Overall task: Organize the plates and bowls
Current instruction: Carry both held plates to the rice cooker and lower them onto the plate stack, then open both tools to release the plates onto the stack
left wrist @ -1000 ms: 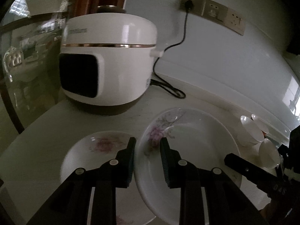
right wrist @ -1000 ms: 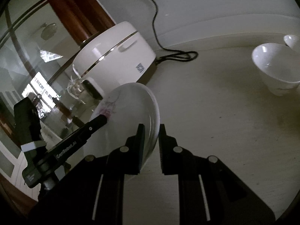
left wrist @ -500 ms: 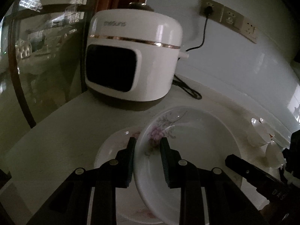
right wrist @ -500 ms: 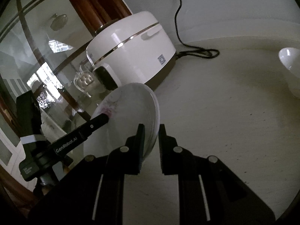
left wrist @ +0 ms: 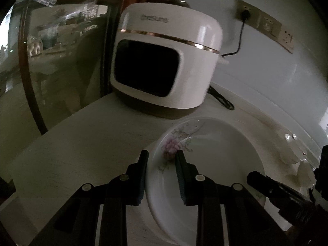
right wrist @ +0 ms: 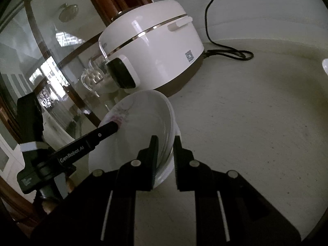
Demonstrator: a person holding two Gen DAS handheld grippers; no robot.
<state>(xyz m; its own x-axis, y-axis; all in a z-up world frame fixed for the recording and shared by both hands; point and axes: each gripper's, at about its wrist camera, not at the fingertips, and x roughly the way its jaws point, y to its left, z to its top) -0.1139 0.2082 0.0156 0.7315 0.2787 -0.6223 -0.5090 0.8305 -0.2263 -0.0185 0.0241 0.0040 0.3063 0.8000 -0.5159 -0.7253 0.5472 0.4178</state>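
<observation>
White floral plate (left wrist: 209, 170) is clamped at opposite rims by the left gripper (left wrist: 161, 172) and right gripper (right wrist: 165, 153); the second plate formerly beside the left fingers is now covered, so stacking appears close.

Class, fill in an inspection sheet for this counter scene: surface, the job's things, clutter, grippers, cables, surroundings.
Surface: pale counter, bare to the right.
Job's things: flowered plate held off the counter; small white bowls at far right.
Clutter: white rice cooker behind the plate.
Grippers: left gripper shut on the plate's near rim; right gripper shut on its opposite rim.
Cables: black cord plugged into wall socket, looped on the counter.
Surroundings: glass panel, white wall.
</observation>
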